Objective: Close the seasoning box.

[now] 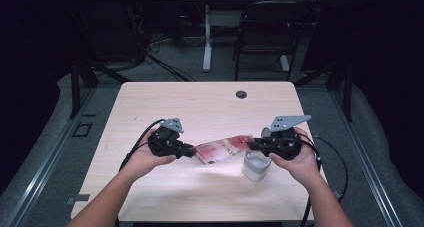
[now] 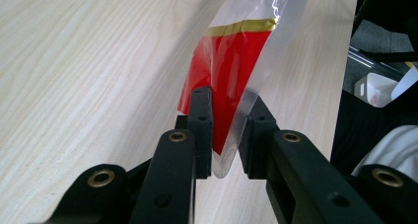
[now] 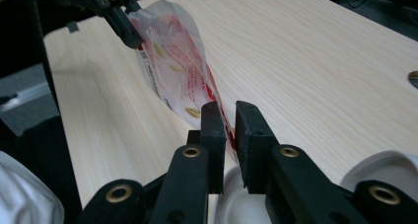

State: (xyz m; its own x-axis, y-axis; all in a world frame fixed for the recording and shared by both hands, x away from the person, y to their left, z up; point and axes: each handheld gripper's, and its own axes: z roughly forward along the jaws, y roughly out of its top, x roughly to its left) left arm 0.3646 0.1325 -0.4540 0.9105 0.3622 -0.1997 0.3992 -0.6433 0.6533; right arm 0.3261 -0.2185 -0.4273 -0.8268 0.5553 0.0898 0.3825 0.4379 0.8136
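Observation:
A plastic packet [image 1: 220,149], part clear and part red with a gold stripe, hangs stretched between my two grippers just above the wooden table [image 1: 200,107]. My left gripper [image 1: 192,150] is shut on its left end; in the left gripper view the film [image 2: 231,71] is pinched between the jaws [image 2: 229,98]. My right gripper [image 1: 250,144] is at the other end. In the right gripper view a narrow gap shows between the jaws [image 3: 229,108], with the packet's [image 3: 172,61] red edge running through it. A white cup [image 1: 256,167] stands right below the right gripper.
A round cable hole [image 1: 241,94] lies near the table's far edge. A black chair [image 1: 265,32] and a desk leg stand on the floor behind the table. Cables trail from both grippers toward the near edge.

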